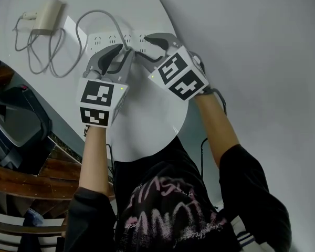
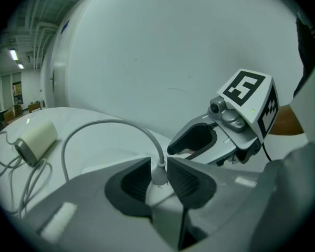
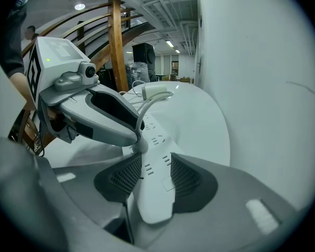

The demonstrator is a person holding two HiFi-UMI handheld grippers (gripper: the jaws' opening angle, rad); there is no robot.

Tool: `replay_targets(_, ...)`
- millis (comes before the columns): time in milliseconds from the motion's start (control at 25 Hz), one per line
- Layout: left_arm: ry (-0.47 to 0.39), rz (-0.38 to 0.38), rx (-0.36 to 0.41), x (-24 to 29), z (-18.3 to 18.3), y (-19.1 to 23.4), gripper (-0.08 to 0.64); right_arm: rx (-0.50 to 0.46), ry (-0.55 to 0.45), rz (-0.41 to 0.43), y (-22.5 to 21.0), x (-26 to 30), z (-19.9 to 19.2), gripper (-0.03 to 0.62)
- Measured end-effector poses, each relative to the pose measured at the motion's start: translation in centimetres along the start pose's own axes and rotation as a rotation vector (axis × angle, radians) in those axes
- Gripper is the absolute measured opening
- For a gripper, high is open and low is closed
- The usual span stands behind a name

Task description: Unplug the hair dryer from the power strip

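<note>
A white power strip (image 1: 107,38) lies at the far side of the round white table (image 1: 147,125). The grey cord (image 1: 94,13) runs from the beige hair dryer (image 1: 48,16) at the far left to its plug (image 2: 159,168), which stands in the strip. My left gripper (image 2: 158,178) is shut on that plug, one pad on each side. My right gripper (image 3: 151,175) is shut on the strip's (image 3: 155,198) near end, its pads against the long edges. The two grippers sit side by side, left gripper (image 1: 123,54) just left of right gripper (image 1: 149,49).
A pale wall (image 1: 262,46) runs close along the table's right side. The hair dryer's loose cord loops (image 1: 39,56) lie at the table's far left. Below the left edge stand a dark case (image 1: 16,119) and wooden steps (image 1: 21,177). A wooden post (image 3: 115,41) rises beyond.
</note>
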State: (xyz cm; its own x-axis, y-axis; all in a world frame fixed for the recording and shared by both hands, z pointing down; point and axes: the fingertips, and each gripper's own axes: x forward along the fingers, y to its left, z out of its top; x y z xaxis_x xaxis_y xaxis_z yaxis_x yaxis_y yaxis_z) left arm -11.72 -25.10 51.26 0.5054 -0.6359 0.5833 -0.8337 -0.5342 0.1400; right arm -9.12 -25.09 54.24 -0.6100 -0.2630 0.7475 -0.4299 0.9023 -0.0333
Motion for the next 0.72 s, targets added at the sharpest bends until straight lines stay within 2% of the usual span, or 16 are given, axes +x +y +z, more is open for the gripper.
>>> replay_targets(720,0.021,-0.007,0.0,0.86,-0.2,-0.14,0.08,0.001,0.007,0.003,-0.17,-0.25,-0.11,0.193)
